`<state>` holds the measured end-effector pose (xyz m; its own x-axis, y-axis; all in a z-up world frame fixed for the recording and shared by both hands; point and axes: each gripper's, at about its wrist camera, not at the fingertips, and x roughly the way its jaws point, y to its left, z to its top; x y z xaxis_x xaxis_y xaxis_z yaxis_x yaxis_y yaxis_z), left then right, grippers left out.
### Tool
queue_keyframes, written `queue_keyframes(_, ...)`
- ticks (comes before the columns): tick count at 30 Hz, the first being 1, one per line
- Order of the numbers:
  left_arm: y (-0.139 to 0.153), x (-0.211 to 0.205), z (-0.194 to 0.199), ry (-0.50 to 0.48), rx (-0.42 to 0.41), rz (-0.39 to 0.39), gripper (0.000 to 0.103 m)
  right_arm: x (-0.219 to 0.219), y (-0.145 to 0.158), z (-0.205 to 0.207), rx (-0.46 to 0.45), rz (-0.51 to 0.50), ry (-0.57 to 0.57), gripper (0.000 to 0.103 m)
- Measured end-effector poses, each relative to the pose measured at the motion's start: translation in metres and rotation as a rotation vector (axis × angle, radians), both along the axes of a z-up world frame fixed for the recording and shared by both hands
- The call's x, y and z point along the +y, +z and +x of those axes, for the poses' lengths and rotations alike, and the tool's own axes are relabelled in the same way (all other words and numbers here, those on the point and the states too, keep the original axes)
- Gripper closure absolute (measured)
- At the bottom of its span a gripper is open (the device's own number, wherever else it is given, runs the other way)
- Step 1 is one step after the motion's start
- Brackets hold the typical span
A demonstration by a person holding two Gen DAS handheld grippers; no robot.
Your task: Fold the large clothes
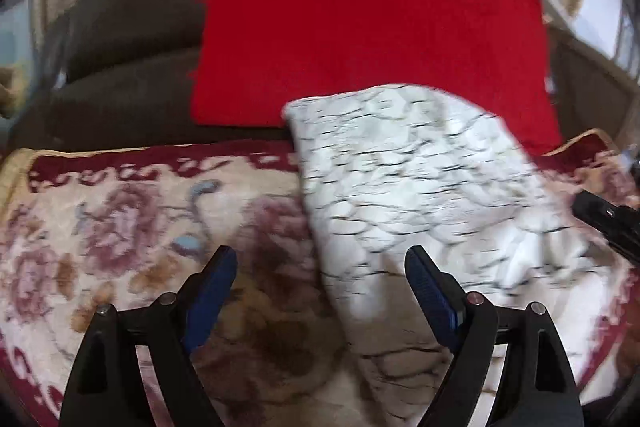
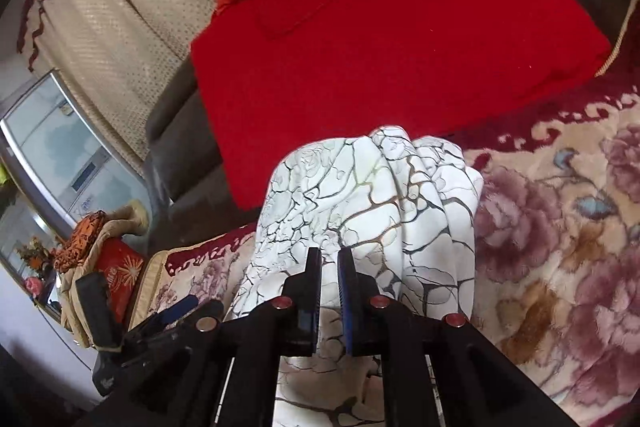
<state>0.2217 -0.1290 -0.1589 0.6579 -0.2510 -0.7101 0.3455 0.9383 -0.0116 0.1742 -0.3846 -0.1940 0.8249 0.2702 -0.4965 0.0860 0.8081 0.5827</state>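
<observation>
A white garment with a dark crackle print (image 1: 424,187) lies partly folded on a floral blanket (image 1: 132,227). My left gripper (image 1: 320,267) is open and empty, its jaws wide apart over the garment's left edge. In the right wrist view the same garment (image 2: 372,195) is bunched into folds. My right gripper (image 2: 329,259) is shut on a fold of the garment. The right gripper's body shows at the right edge of the left wrist view (image 1: 608,223).
A red folded cloth (image 1: 360,27) lies beyond the garment on a dark brown sofa (image 1: 132,47), also in the right wrist view (image 2: 400,35). A beige cover (image 2: 120,7) drapes the sofa back. Cushions and bags (image 2: 104,251) sit at the left.
</observation>
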Motion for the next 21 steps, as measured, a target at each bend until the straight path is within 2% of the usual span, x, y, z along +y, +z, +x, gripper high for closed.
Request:
queue_keyframes(2,-0.015,-0.008,0.006,0.009,0.029,0.092,0.016,0.006,-0.011,0.012,0.082,-0.013,0.018,0.092)
queue_keyframes(3,-0.02,-0.011,0.007,0.003,0.031,0.106,0.016,0.01,-0.025,0.022,0.171,-0.027,0.026,0.092)
queue_keyframes(4,-0.021,-0.012,0.006,0.008,0.015,0.109,0.016,0.012,-0.035,0.028,0.221,-0.024,0.029,0.091)
queue_keyframes(5,-0.018,-0.012,0.006,0.001,0.008,0.107,0.016,0.011,-0.04,0.029,0.228,-0.007,0.025,0.091)
queue_keyframes(8,-0.012,-0.01,0.01,-0.022,0.013,0.084,0.016,0.005,-0.025,0.022,0.169,0.003,0.036,0.091)
queue_keyframes(11,-0.009,0.001,0.021,-0.012,0.058,-0.001,0.016,-0.01,-0.016,0.01,0.089,0.048,0.016,0.091)
queue_keyframes(12,-0.009,0.004,0.025,-0.016,0.076,-0.039,0.016,-0.015,-0.016,0.007,0.08,0.055,0.001,0.086)
queue_keyframes(13,-0.009,0.007,0.029,-0.023,0.103,-0.077,0.016,-0.023,-0.016,0.005,0.074,0.069,-0.016,0.064)
queue_keyframes(14,-0.01,0.008,0.033,-0.03,0.136,-0.106,0.016,-0.031,-0.017,0.001,0.069,0.097,-0.038,0.026)
queue_keyframes(15,-0.011,0.009,0.037,-0.037,0.162,-0.127,0.016,-0.043,-0.02,-0.005,0.048,0.149,-0.076,0.015)
queue_keyframes(17,-0.014,0.01,0.044,-0.049,0.188,-0.166,0.016,-0.061,-0.024,-0.013,0.005,0.229,-0.124,0.012)
queue_keyframes(19,-0.019,0.007,0.049,-0.086,0.237,-0.209,0.016,-0.077,-0.034,-0.01,0.014,0.306,-0.107,0.012)
queue_keyframes(21,-0.028,0.002,0.056,-0.132,0.321,-0.258,0.016,-0.083,-0.048,0.002,0.052,0.372,-0.089,0.012)
